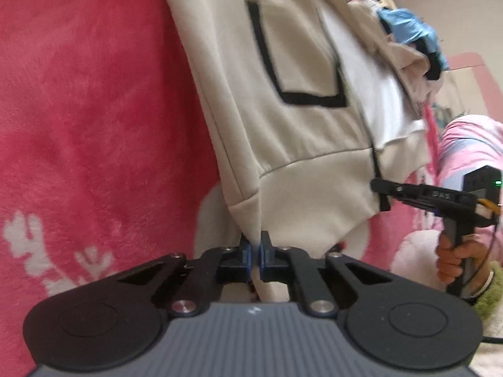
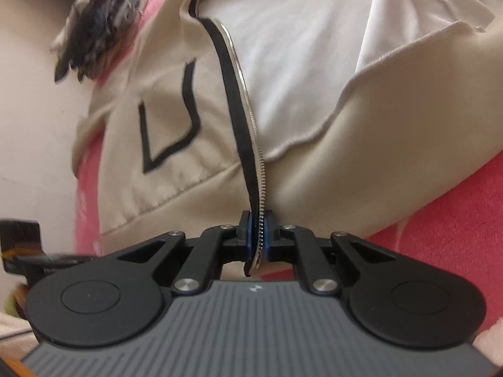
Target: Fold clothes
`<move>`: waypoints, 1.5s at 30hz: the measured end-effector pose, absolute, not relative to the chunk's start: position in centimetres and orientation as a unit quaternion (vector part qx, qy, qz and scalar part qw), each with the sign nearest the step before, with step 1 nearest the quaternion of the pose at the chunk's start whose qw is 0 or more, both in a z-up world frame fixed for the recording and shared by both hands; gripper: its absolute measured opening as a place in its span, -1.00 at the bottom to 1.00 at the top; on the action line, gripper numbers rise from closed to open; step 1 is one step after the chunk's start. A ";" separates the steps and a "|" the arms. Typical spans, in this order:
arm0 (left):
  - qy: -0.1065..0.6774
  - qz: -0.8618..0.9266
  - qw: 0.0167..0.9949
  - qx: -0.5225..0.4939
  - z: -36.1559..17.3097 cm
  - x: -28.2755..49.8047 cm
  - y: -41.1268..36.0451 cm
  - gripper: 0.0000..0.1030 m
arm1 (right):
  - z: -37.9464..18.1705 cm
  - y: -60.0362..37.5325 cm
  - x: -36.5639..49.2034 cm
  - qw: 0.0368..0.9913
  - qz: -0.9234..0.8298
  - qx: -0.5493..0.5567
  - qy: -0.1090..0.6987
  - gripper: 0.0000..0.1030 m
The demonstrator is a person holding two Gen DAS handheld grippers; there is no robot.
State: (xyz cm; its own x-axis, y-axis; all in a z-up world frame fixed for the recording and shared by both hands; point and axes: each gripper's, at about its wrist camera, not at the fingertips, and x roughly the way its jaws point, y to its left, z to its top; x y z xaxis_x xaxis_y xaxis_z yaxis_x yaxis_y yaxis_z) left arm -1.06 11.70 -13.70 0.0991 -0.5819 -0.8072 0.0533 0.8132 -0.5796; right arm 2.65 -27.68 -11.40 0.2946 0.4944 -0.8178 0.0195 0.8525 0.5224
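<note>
Beige cotton jacket [image 1: 283, 110] spread on a pink fleece blanket [image 1: 88, 110], hem toward the cameras, at twelve o'clock from both claws. Left gripper [image 1: 258, 251] clamped on the hem corner at the side seam, cloth pinched between blue pads. Right gripper [image 2: 260, 235] clamped on the bottom end of the zipper [image 2: 248, 119], metal teeth and black tape running between the pads.

Step in hand, as judged: both lower corners of one front panel secured, ready for the first fold. Next move likely calling for an even lift and carry of both corners together, hem kept taut to avoid a crooked crease.

Jacket soft, matte, ribbed at the hem band; black-edged pocket [image 1: 298, 62] angular; white lining [image 2: 314, 62] smooth. Blanket plush, with white print. Pile of other clothes [image 1: 411, 40] at one o'clock in the left view, well apart.
</note>
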 end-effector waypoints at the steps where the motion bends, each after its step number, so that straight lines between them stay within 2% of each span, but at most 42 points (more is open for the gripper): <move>1: 0.636 -0.221 0.711 -0.202 -14.1 -0.9 11.3 -0.91 | -11.2 -27.7 2.7 0.775 0.154 0.220 0.572 -0.90; 6: 0.629 -0.227 0.723 -0.172 -15.0 -1.2 10.9 -0.78 | -10.8 -27.4 2.8 0.784 0.154 0.190 0.571 -0.89; 9: 0.626 -0.229 0.728 -0.158 -14.6 -1.8 11.4 -0.55 | -10.9 -27.6 3.0 0.781 0.153 0.181 0.577 -0.88; 11: 0.619 -0.220 0.741 -0.137 -13.5 -2.4 11.9 -0.28 | -10.2 -27.8 3.0 0.783 0.148 0.179 0.577 -0.74; 15: 0.599 -0.190 0.771 -0.104 -10.8 -2.6 13.4 -0.10 | -8.0 -28.4 2.8 0.797 0.140 0.170 0.562 -0.67; 18: 0.576 -0.164 0.796 -0.086 -8.6 -1.8 14.4 -0.06 | -5.6 -28.9 3.7 0.821 0.155 0.165 0.525 -0.62; 20: 0.552 -0.155 0.816 -0.074 -7.3 -0.6 14.3 -0.04 | -5.1 -28.9 5.5 0.824 0.169 0.182 0.509 -0.47; 23: 0.521 -0.150 0.838 -0.060 -6.3 2.0 13.6 -0.02 | -4.9 -28.7 8.9 0.825 0.191 0.210 0.489 -0.39; 31: 0.450 -0.169 0.876 -0.040 -6.3 10.9 8.1 -0.02 | -10.0 -26.3 21.0 0.788 0.173 0.308 0.505 -0.37; 36: 0.411 -0.195 0.890 -0.024 -7.1 17.2 4.7 -0.02 | -12.6 -24.8 25.4 0.776 0.163 0.310 0.524 -0.36; 41: 0.391 -0.196 0.899 0.039 -9.6 22.3 1.3 -0.07 | -13.0 -22.9 26.3 0.780 0.201 0.266 0.529 -0.34; 42: 0.392 -0.195 0.898 0.050 -10.3 22.9 0.9 -0.07 | -12.9 -22.6 26.0 0.785 0.209 0.249 0.527 -0.37; 44: 0.396 -0.193 0.896 0.064 -11.7 23.7 0.4 -0.10 | -12.4 -21.9 25.4 0.799 0.215 0.211 0.521 -0.80; 45: 0.396 -0.193 0.895 0.067 -12.1 23.8 0.1 -0.10 | -12.0 -22.0 25.0 0.805 0.214 0.208 0.513 -0.85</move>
State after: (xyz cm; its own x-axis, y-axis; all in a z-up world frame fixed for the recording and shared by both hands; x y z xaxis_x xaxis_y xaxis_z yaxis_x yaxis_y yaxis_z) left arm 23.82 0.14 -12.09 0.6119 -0.2916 -0.7352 0.3983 0.9167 -0.0322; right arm 24.96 -21.95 -12.03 0.3823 0.5584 -0.7362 -0.1321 0.8216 0.5545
